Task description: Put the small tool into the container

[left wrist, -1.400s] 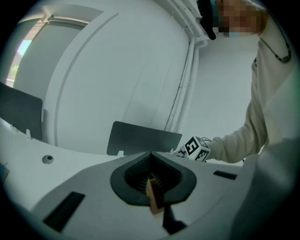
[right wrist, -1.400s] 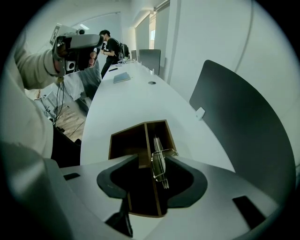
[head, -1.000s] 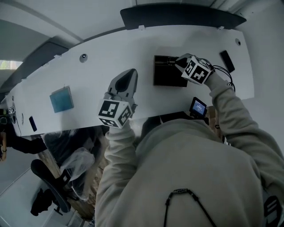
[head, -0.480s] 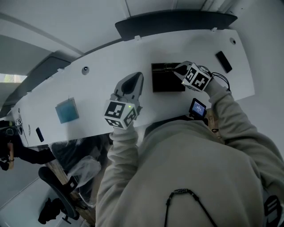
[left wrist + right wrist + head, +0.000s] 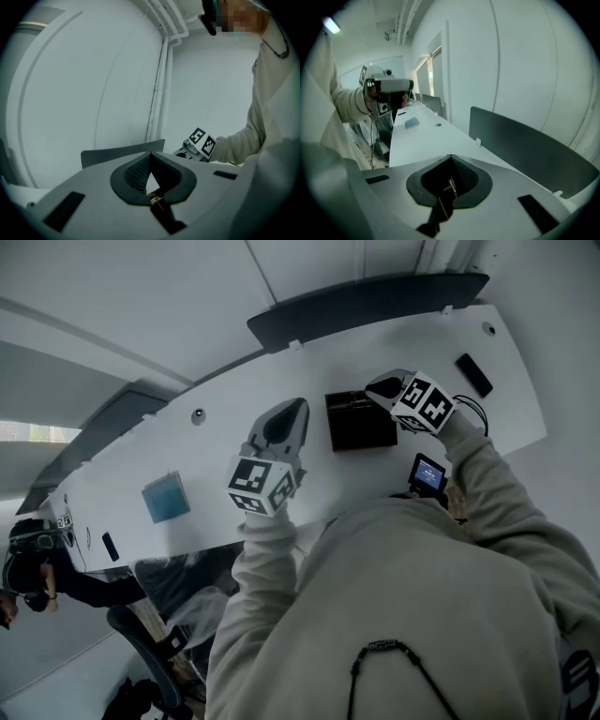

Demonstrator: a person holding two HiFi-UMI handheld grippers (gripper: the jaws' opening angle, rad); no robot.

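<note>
With left gripper (image 5: pixel 294 411) and right gripper (image 5: pixel 379 387) both closed on nothing we can see, and the small tool unseen, perhaps inside the dark container (image 5: pixel 359 426) beneath the right one, we should lift clear straight up without nudging its rim

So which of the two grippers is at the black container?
The right gripper: in the head view its tip overlaps the black container's far right corner. The left gripper hangs off to the container's left, over bare white table.
</note>
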